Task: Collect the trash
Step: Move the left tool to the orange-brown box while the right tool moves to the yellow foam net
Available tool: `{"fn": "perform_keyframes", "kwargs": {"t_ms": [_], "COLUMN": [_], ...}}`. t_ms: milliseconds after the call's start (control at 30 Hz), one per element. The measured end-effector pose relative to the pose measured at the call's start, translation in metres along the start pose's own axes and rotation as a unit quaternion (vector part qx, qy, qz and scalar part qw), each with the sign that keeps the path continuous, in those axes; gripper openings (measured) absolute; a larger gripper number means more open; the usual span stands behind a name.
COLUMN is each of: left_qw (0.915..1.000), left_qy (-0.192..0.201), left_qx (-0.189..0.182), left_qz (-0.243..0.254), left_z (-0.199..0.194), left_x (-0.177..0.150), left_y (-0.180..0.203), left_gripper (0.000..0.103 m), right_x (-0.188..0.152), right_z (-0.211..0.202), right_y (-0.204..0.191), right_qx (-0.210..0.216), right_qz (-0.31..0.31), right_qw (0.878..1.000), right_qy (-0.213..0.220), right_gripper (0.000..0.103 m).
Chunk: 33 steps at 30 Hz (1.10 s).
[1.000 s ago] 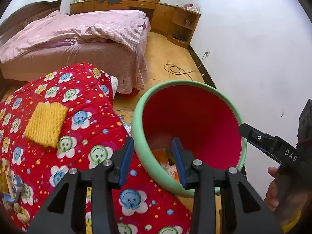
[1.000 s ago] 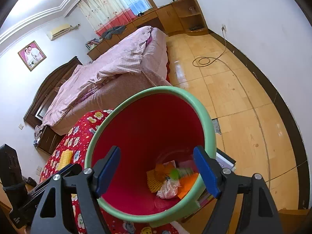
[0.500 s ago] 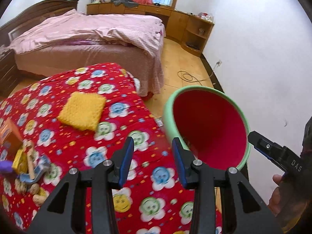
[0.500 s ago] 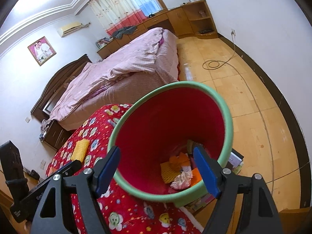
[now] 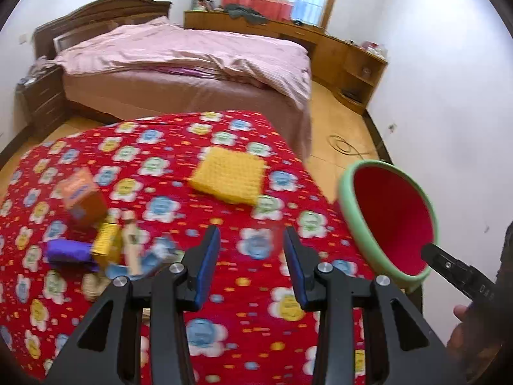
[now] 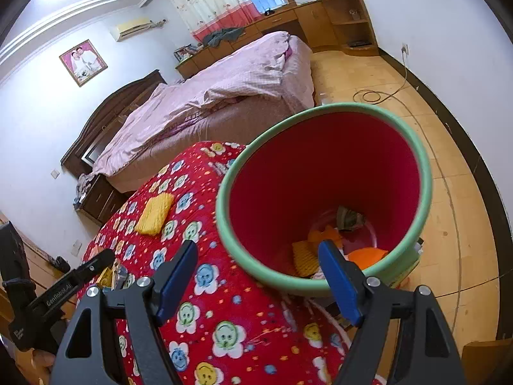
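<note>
Left wrist view: the left tongs stand half-open and empty over the red bench. I judge a fresh pick is starting; the trash pile lies near, lower left, with a yellow cloth beyond.

Right wrist view: the right tongs gape wide, empty, facing the bin, which holds collected scraps.

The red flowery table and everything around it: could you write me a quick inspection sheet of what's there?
Surface: red flower-print cloth covering the table.
Job's things: red bin with green rim at the table's edge, scraps inside; yellow knitted square, orange box, purple packet and blurred small pieces on the cloth.
Clutter: clothes on the far cabinet.
Grippers: left gripper empty, jaws apart; right gripper empty, jaws wide.
Cables: coiled cord on the floor, running to a wall socket.
Surroundings: bed with pink cover, wooden floor, white walls.
</note>
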<state>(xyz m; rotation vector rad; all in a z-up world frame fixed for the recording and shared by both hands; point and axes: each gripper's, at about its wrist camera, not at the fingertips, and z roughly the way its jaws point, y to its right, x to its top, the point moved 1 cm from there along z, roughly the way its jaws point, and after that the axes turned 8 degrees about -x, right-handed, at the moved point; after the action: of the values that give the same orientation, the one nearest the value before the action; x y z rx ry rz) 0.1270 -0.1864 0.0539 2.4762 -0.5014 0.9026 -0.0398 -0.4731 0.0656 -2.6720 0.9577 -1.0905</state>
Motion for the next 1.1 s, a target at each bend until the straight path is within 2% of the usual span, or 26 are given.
{"fn": "perform_keyframes", "kwargs": {"t_ms": [133, 300, 467, 533, 933, 1100], "left_qw": [0.9996, 0.9977, 0.993, 0.9908, 0.9781, 0.977], "left_qy": [0.009, 0.024, 0.042, 0.046, 0.034, 0.023], "left_qx": [0.023, 0.057, 0.098, 0.11, 0.169, 0.174], "left_qz": [-0.011, -0.026, -0.052, -0.063, -0.116, -0.121], "left_z": [-0.009, -0.018, -0.02, -0.019, 0.012, 0.024], "left_x": [0.004, 0.011, 0.018, 0.02, 0.035, 0.034], "left_y": [-0.027, -0.059, -0.093, -0.104, -0.16, -0.167], "left_gripper": [0.042, 0.048, 0.063, 0.065, 0.065, 0.065], "right_x": [-0.004, -0.008, -0.011, -0.013, -0.02, -0.019], "right_z": [0.004, 0.008, 0.014, 0.016, 0.029, 0.034], "right_y": [-0.015, -0.037, -0.052, -0.057, -0.076, -0.08], "right_qx": [0.003, 0.009, 0.012, 0.012, 0.006, 0.005], "right_qz": [-0.008, -0.025, -0.037, -0.043, -0.065, -0.068], "right_qw": [1.0, 1.0, 0.999, 0.999, 0.997, 0.997], "right_qy": [-0.006, -0.009, -0.014, -0.017, -0.032, -0.035], "right_gripper": [0.08, 0.08, 0.081, 0.081, 0.082, 0.082]}}
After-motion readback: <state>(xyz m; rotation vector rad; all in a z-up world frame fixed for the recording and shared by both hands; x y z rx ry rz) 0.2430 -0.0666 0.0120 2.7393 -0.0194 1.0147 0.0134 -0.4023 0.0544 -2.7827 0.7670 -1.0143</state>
